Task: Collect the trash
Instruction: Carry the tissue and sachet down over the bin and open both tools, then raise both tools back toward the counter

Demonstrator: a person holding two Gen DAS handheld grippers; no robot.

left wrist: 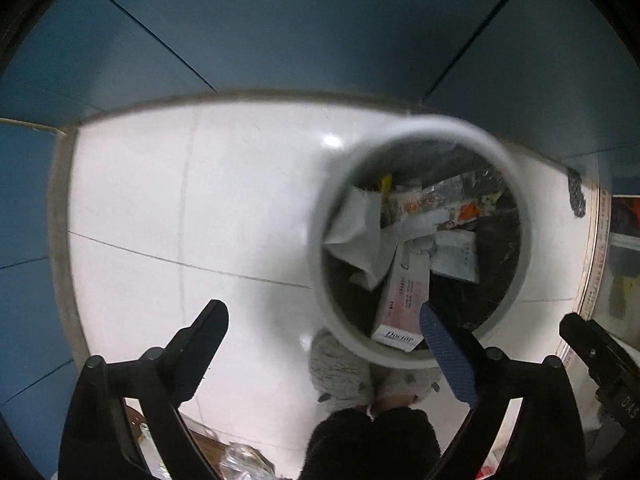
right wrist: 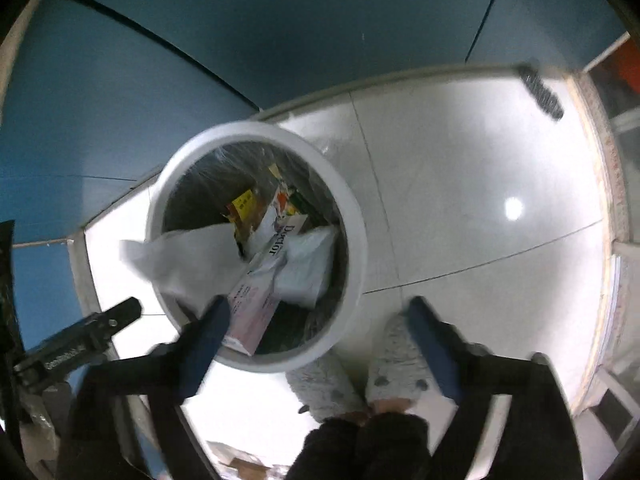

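Both your grippers, left (left wrist: 324, 320) and right (right wrist: 316, 316), hang wide open and empty over the bin (right wrist: 354, 240). Trash sits inside: box (right wrist: 256, 304), tissue (right wrist: 188, 260), wrappers (left wrist: 436, 204). Collection looks largely done; remaining items unseen.

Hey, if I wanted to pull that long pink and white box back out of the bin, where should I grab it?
Probably by its near, raised end. The box leans against the bin rim closest to you, that end on top of the other trash. Come from above with the tongs across its narrow width.
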